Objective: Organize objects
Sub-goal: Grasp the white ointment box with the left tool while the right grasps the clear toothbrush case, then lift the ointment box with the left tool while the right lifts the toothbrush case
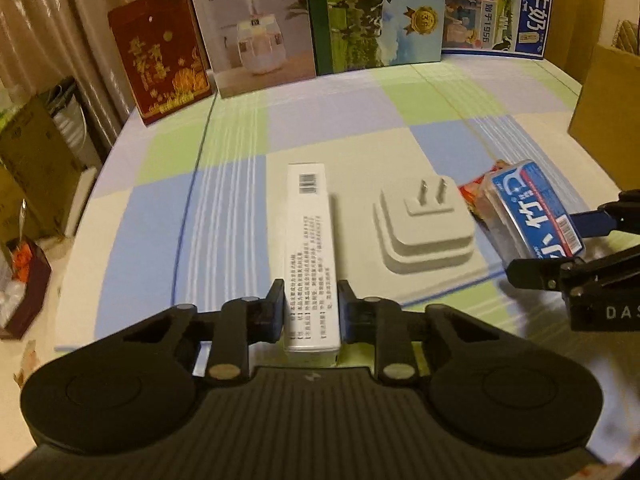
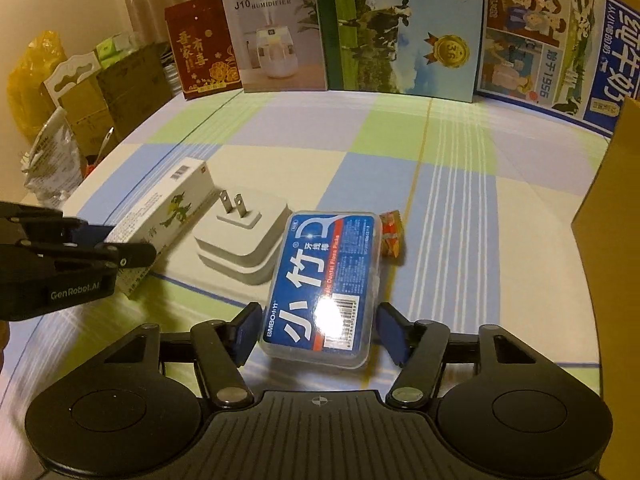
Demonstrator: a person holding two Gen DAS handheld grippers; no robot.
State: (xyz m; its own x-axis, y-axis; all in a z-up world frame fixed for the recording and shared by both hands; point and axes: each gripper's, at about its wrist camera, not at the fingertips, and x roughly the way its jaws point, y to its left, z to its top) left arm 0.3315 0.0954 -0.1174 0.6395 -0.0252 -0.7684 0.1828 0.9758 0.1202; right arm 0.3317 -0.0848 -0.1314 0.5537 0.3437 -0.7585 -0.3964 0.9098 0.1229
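My left gripper [image 1: 311,308] is shut on the near end of a long white carton [image 1: 310,240], which lies on the checked tablecloth; the carton also shows in the right wrist view [image 2: 160,216]. A white plug adapter [image 1: 424,224] lies prongs-up just right of it, also seen in the right wrist view [image 2: 244,236]. My right gripper [image 2: 316,332] straddles the near end of a blue dental floss box [image 2: 324,280]; a small gap shows at each pad, so it looks open. The floss box also shows in the left wrist view [image 1: 536,208]. A small red-orange snack packet [image 2: 390,232] lies behind the box.
Tall cartons stand along the table's far edge: a red gift box [image 1: 160,56], a humidifier box [image 1: 256,24], a milk box with a cow [image 1: 376,12] and a blue milk carton [image 1: 500,4]. A brown cardboard box [image 2: 612,208] stands at the right. Bags and boxes sit beyond the left edge.
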